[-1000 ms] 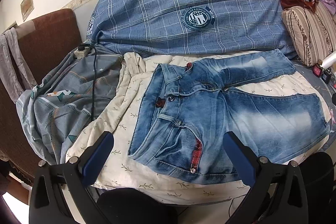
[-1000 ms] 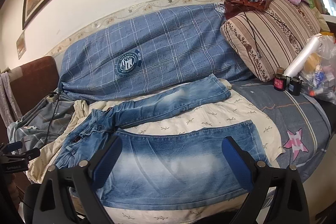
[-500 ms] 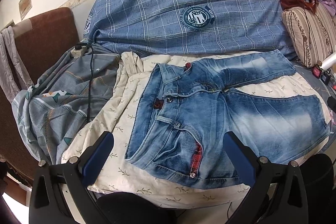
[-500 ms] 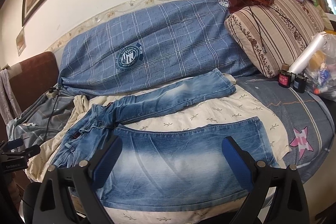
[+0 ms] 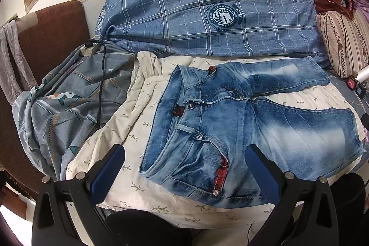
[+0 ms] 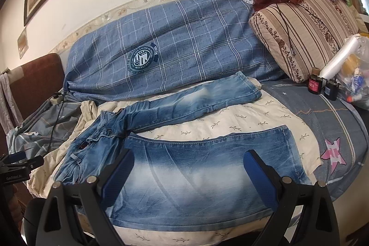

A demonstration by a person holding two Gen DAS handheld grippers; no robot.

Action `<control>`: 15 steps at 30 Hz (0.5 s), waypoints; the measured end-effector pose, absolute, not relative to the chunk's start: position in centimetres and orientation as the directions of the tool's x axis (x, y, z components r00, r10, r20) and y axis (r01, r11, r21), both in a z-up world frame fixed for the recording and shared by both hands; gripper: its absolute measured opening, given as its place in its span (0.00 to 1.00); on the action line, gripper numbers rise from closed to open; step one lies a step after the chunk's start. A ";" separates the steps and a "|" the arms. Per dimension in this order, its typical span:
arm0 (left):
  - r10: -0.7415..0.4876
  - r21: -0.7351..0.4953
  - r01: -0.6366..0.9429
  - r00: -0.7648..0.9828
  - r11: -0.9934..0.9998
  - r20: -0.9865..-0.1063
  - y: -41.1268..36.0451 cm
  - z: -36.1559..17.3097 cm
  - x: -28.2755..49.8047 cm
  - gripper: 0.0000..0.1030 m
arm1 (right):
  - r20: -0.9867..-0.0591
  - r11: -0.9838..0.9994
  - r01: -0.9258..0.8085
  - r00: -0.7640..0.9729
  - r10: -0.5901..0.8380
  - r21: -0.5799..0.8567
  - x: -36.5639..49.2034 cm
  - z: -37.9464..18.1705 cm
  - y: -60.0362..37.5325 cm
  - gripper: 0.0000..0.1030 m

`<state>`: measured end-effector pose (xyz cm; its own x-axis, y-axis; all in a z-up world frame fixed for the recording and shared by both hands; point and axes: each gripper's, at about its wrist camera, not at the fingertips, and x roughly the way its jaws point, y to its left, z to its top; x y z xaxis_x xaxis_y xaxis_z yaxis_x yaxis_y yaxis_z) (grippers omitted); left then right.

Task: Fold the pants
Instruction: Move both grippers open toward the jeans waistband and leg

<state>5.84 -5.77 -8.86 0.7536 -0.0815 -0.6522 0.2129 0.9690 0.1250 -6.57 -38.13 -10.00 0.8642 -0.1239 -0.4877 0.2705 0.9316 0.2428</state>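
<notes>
From the left wrist, the left tongs point(image 5: 184, 167) are hanging wide open above the near edge of the bed, gripping nothing; the jeans point(image 5: 230, 121) are lying unfolded on a cream quilt point(image 5: 138, 130), waistband toward the left, the two legs spreading apart to the right (the far leg is running up toward a striped pillow point(image 5: 343, 43)); the near hip pocket is sitting between the blue pads, not touching them; a grey sheet point(image 5: 69, 107) with a black cable point(image 5: 100, 89) across it is bunching at the left; a blue plaid cushion point(image 5: 207, 15) is leaning against the wall behind.

From the right wrist, the right tongs point(image 6: 188, 174) are also gaping open and empty, hovering over the near leg of the jeans point(image 6: 196, 174); the far leg is stretching toward the striped pillow point(image 6: 299, 34); two small dark bottles point(image 6: 321, 84) are standing on the blue bedsheet point(image 6: 334, 126) just beside that pillow; the left tongs point(image 6: 16, 165) are showing at the left edge.
</notes>
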 end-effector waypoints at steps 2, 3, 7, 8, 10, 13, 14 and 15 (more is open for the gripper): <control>-0.080 0.125 0.210 0.754 0.970 -0.652 -5.7 -8.8 5.8 1.00 | -0.486 0.932 0.270 0.865 -0.125 0.241 -6.7 -10.0 -38.1 0.95; -0.079 0.124 0.209 0.755 0.970 -0.651 -5.7 -8.8 5.8 1.00 | -0.486 0.932 0.270 0.865 -0.125 0.241 -6.7 -10.0 -38.1 0.95; -0.073 0.127 0.202 0.757 0.971 -0.649 -5.6 -8.7 6.0 1.00 | -0.488 0.930 0.275 0.863 -0.128 0.244 -6.8 -10.0 -38.1 0.95; -0.072 0.128 0.202 0.758 0.971 -0.648 -5.6 -8.7 6.0 1.00 | -0.489 0.930 0.276 0.863 -0.127 0.245 -6.8 -10.0 -38.2 0.95; -0.069 0.133 0.200 0.761 0.971 -0.645 -5.7 -8.6 6.3 1.00 | -0.491 0.929 0.276 0.862 -0.127 0.246 -6.8 -10.1 -38.2 0.95; -0.065 0.135 0.195 0.765 0.971 -0.641 -5.8 -8.5 6.8 1.00 | -0.497 0.932 0.277 0.858 -0.129 0.236 -6.4 -10.1 -38.3 0.95; -0.065 0.134 0.194 0.765 0.972 -0.640 -5.8 -8.5 7.1 1.00 | -0.497 0.932 0.277 0.858 -0.129 0.235 -6.2 -10.1 -38.4 0.95; -0.065 0.133 0.194 0.766 0.972 -0.640 -5.8 -8.4 7.4 1.00 | -0.496 0.931 0.277 0.859 -0.129 0.236 -6.1 -10.1 -38.5 0.95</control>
<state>7.36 -5.85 -8.45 0.7658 -0.0650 -0.6398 0.1937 0.9720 0.1331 -6.09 -38.48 -10.11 0.8586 -0.1295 -0.4961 0.2769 0.9314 0.2362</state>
